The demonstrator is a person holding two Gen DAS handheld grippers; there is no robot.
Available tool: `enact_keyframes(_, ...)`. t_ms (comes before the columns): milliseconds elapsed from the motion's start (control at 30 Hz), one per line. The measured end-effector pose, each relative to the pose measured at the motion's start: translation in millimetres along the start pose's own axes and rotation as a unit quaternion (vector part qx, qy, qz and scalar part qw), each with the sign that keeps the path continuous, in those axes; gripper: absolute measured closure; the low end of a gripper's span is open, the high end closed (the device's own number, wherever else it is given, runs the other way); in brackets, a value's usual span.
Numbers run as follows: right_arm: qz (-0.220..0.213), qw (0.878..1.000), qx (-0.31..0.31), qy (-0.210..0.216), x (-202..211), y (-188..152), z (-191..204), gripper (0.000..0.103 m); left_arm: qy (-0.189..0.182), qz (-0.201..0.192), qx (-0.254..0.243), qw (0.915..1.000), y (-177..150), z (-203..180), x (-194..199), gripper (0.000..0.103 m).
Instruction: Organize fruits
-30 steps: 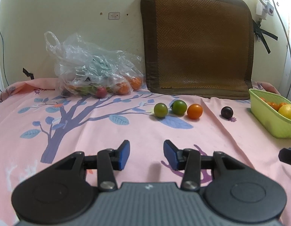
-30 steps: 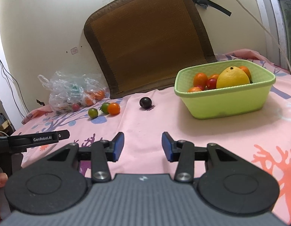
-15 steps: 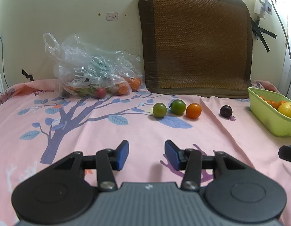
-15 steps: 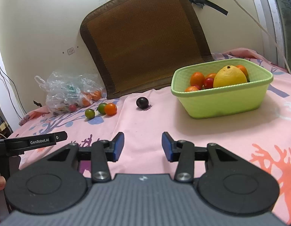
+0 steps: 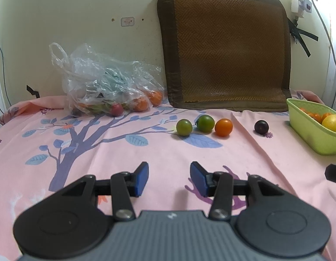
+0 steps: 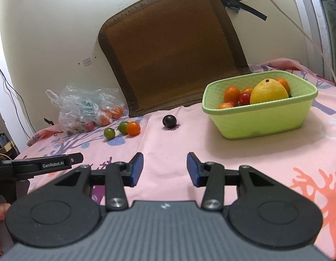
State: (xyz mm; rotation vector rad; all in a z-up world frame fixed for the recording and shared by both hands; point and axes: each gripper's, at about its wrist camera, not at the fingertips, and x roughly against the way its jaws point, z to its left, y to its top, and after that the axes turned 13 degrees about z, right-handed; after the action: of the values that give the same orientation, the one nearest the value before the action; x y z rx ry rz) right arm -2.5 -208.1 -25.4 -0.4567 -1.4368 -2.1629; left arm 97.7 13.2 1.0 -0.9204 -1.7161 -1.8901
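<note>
1. Your left gripper (image 5: pixel 169 178) hovers low over the pink bedsheet (image 5: pixel 135 152); its fingers stand slightly wider than a second ago, still only partly open, with nothing between them.
2. Your right gripper (image 6: pixel 165 169) holds its pose too, fingers partly open and empty, with no change in their gap.
3. Nothing on the bed has shifted since the earlier frames: four loose fruits lie in a row across the middle of the left wrist view, namely a pale green fruit (image 5: pixel 184 127), a darker green fruit (image 5: pixel 205 123), an orange fruit (image 5: pixel 223 127) and, apart to the right, a dark purple fruit (image 5: pixel 261 126).
4. The green basket (image 6: pixel 261 119), right of centre in the right wrist view, already holds a yellow fruit (image 6: pixel 268 92) and several small orange and red ones.
5. A plastic bag (image 5: pixel 107 87) with more fruit sits at the left by the wall, beside a brown woven mat (image 5: pixel 226 50).
6. That small widening reads as readiness, not progress: the loose fruits remain well ahead of both grippers, and no pickup has begun.
</note>
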Motion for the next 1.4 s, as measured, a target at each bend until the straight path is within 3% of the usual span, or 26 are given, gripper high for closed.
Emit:
enact_keyframes(700, 0.016, 1.000, 0.000, 0.002, -5, 3, -1, 0.056, -0.028, -0.002, 0.017, 0.9995, 1, 6, -1, 0.059)
enact_keyframes(1000, 0.024, 0.999, -0.008, -0.027, -10, 3, 0, 0.056, -0.059, 0.000, 0.016, 0.9981, -1, 8, 1, 0.055)
enact_keyframes(1200, 0.021, 0.999, -0.009, -0.043, -9, 1, 1, 0.056, -0.058, -0.011, 0.008, 0.9982, -3, 5, 6, 0.050)
enact_keyframes(1400, 0.028, 0.999, 0.017, -0.033, -17, 12, 6, 0.056, -0.059, -0.005, 0.028, 0.9979, -2, 11, 4, 0.050)
